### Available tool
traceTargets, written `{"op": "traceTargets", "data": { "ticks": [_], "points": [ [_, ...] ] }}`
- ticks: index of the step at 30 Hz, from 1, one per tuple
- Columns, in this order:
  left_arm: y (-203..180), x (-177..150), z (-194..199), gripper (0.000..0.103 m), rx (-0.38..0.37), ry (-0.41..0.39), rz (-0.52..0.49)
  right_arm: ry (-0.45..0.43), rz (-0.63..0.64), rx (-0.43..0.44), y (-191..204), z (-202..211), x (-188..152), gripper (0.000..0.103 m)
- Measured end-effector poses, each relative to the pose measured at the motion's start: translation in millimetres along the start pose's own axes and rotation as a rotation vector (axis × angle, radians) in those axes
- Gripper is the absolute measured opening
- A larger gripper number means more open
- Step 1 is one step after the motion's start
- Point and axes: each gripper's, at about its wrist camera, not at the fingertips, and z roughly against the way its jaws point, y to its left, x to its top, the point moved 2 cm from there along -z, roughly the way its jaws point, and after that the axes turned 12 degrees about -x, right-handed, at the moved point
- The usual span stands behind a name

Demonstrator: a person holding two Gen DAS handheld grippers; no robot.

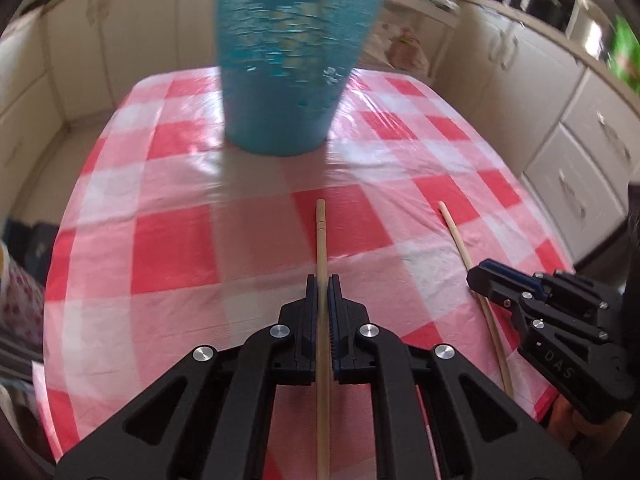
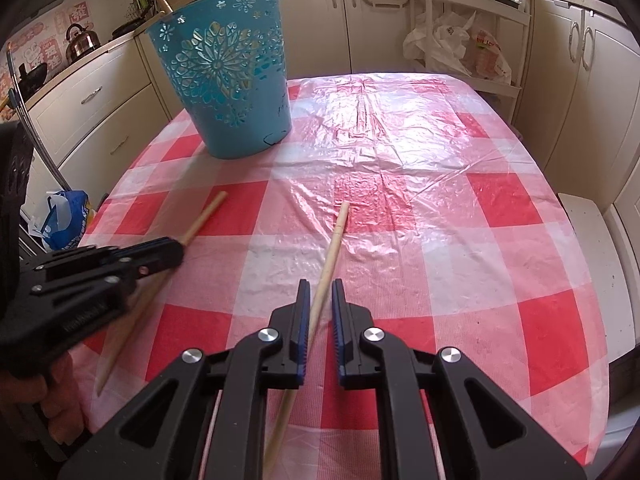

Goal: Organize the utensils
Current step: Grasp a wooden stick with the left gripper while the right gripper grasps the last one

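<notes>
Two long wooden chopsticks are in play over the red-and-white checked table. My left gripper is shut on one chopstick, which points toward the blue cut-out bin. It also shows in the right wrist view, held by the left gripper. My right gripper is open, its jaws on either side of the second chopstick, which lies on the cloth. In the left wrist view that chopstick passes under the right gripper. The bin stands upright at the table's far left.
A clear plastic sheet covers the checked tablecloth. Cream cabinets surround the table. A rack with plastic bags stands beyond the far edge. A blue bag sits on the floor at the left.
</notes>
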Motion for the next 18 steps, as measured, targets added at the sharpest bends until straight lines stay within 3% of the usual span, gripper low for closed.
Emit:
{"op": "traceTargets", "data": {
  "ticks": [5,8,10,12,13,16,18],
  "points": [
    [13.5,6.1,0.0,0.008,-0.024,0.043,0.028,0.008,0.034,-0.006,6.0,-4.1,6.4,0.012],
    [3.9,12.4,-7.5,0.018,0.004,0.088,-0.039,0.025,0.054,0.000,7.0,-7.7,12.3,0.012],
    [-5.6,14.6,-14.4,0.019,0.046,0.109,-0.091,0.041,0.091,0.001,8.4,-10.2,16.5,0.012],
    [-15.0,15.6,-21.7,0.018,0.090,0.127,-0.168,0.050,0.116,0.003,7.9,-12.6,19.2,0.010],
    [-17.4,15.7,-23.8,0.006,0.093,0.131,-0.193,0.052,0.115,0.009,6.4,-13.6,19.9,0.008],
    [-15.6,17.5,-18.0,0.005,0.032,0.130,-0.166,0.044,0.100,0.016,3.1,-13.3,17.6,0.006],
    [-11.2,18.8,0.3,0.005,-0.007,0.079,-0.143,0.044,0.069,0.033,-1.5,-12.7,16.3,0.006]
  ]
}}
